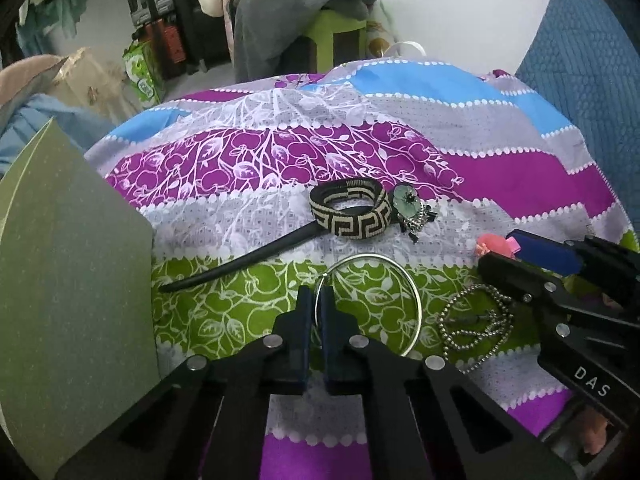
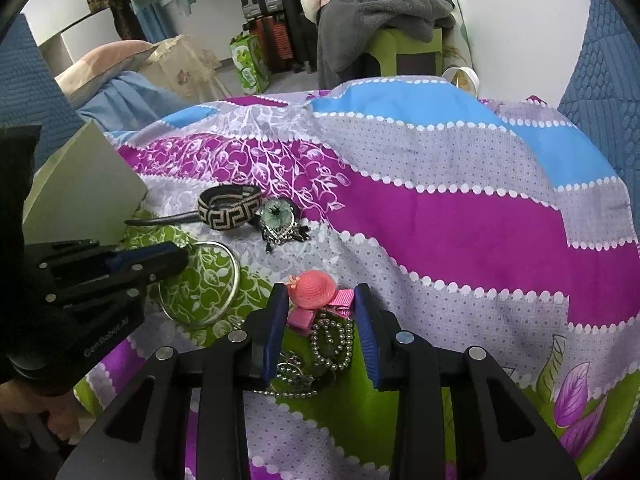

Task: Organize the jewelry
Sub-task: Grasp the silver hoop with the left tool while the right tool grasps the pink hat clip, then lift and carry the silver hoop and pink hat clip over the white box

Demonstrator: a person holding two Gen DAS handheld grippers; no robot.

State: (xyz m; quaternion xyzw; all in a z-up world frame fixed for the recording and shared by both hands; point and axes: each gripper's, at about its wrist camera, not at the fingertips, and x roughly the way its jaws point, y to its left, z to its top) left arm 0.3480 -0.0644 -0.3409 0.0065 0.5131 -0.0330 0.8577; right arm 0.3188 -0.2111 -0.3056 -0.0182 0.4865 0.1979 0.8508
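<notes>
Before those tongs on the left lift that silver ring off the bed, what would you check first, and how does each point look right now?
1. Left tongs closed on the silver ring: ok, its rim sits between the pads.
2. Ring free of the bead chain: ok, a gap shows.
3. Ring clear of the black headband: ok.
4. Right tongs out of the ring's way: ok, they straddle the pink hat clip.
5. Right tongs gripping the clip: cannot tell.
6. Grey-green box open to receive it: cannot tell.
</notes>
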